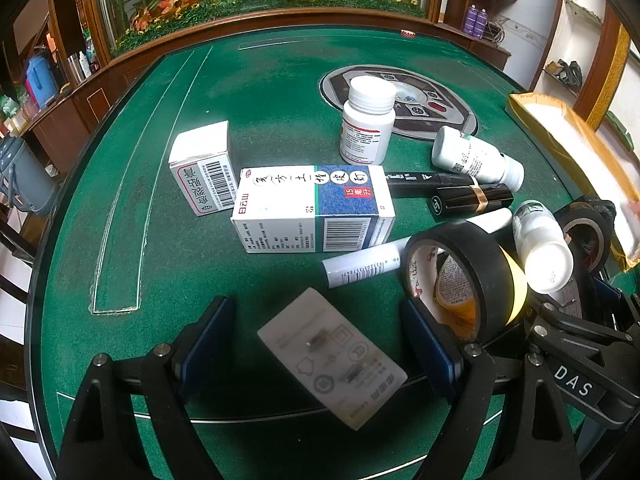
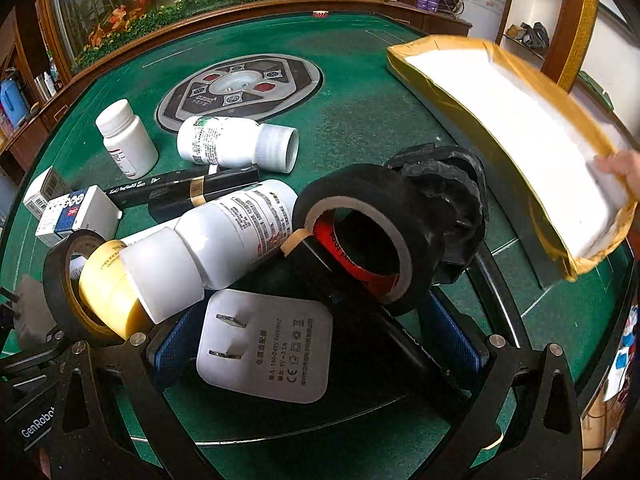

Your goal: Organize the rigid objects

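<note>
My left gripper (image 1: pixel 320 340) hangs open over the green felt, a blurred white flat adapter (image 1: pixel 332 356) lying loose between its fingers. My right gripper (image 2: pixel 312 344) stands wide open around a white plug adapter (image 2: pixel 264 344) and a black box (image 2: pixel 372 320); neither pad clearly presses on them. Ahead lie a blue-and-white carton (image 1: pixel 312 208), a white barcode carton (image 1: pixel 204 168), an upright pill bottle (image 1: pixel 366 120), two toppled white bottles (image 2: pixel 236 144) (image 2: pixel 224 236), a marker (image 1: pixel 416 180), a lipstick (image 1: pixel 472 200) and black tape rolls (image 1: pixel 464 276) (image 2: pixel 360 236).
A person's hand (image 2: pixel 622 172) holds a gold-edged tray with a white lining (image 2: pixel 520 132) tilted above the table's right side. The round control panel (image 2: pixel 240 84) sits mid-table. The table's wooden rim (image 1: pixel 256 20) and a plant display lie beyond. Bare felt (image 1: pixel 160 240) spreads left.
</note>
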`<state>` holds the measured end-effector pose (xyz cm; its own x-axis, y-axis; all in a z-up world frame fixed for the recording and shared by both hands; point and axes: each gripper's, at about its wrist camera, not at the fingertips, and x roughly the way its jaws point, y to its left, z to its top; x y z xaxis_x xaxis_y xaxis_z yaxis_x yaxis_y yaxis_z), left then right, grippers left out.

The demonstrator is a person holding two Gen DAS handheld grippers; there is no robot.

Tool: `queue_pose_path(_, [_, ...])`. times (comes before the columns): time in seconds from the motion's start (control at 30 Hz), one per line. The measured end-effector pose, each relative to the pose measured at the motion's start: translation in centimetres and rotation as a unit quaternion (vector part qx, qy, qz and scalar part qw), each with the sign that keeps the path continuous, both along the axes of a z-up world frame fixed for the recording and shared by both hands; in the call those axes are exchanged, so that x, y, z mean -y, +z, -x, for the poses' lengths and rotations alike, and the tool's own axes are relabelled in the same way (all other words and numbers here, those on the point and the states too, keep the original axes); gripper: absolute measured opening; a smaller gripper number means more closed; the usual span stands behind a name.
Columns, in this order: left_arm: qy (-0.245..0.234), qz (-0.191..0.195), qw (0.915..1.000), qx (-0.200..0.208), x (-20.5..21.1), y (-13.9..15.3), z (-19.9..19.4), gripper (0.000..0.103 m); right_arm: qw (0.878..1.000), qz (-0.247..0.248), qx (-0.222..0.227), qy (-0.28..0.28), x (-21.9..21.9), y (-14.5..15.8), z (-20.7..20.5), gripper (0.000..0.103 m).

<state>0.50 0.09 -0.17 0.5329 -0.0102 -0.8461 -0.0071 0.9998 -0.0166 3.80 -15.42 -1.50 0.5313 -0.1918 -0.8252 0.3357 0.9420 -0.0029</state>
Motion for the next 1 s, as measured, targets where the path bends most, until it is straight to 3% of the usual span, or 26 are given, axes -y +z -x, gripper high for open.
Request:
queue_pose_path(0.83, [0.002,0.0,1.0,0.0,-0.04,0.01,0.03,0.088,1.0,0.0,0.0,0.0,0.02,0.07,-0.09,0.103])
queue_pose_path(1.0, [0.012,0.0,0.9999,-0.004,-0.51,-0.23,-0.01,0.096,1.0,0.0,0.0,-0.003,-0.04,0.02,0.09,0.103])
